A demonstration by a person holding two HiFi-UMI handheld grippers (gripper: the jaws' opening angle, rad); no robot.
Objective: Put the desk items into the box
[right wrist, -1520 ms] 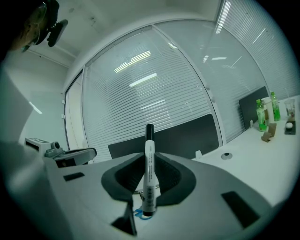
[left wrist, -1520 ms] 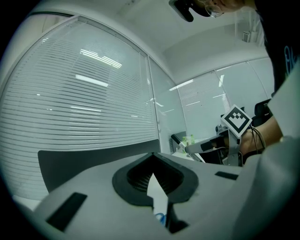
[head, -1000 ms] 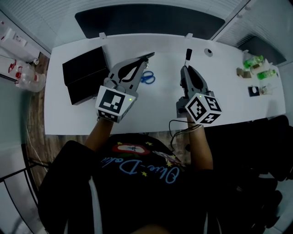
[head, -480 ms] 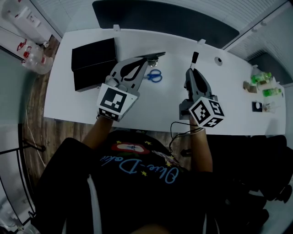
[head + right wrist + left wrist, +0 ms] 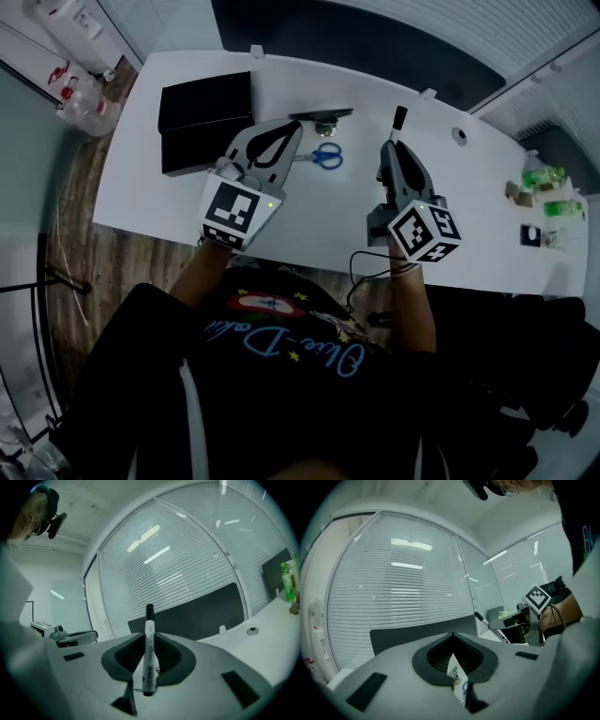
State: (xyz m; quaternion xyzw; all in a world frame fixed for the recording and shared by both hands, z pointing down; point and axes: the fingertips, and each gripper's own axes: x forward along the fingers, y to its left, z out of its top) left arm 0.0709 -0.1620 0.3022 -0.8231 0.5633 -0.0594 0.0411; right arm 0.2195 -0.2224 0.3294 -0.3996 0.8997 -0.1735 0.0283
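Your right tool (image 5: pixel 388 145) is clamped on a marker pen (image 5: pixel 149 639). The pen lies along the tool. Its black cap points away from you, out past the tips.

Your left tool (image 5: pixel 298 125) has its jaws nearly together on a dark long thing (image 5: pixel 323 114). It may be a stapler, but I can't be sure. That thing lies crosswise and sticks out toward your right tool.

Between the two tools, blue scissors (image 5: pixel 326 156) lie flat on the white surface (image 5: pixel 469 202). They are not in the box yet.

Now the part that matters. The black box (image 5: pixel 202 117) sits at the far left of the surface. It lies to the left of both tools. Your left tool is near it, so that hand is the close one. Your right tool is well apart from it, with the left tool and the scissors in between.

So I think the pen has to travel left, across the surface, to reach the box. I think the left hand should go first or move aside, so the two tools don't bump. The pen is long, so you will likely need to line it up with the long side of the box before you let go. I can't tell from here whether the box is open.
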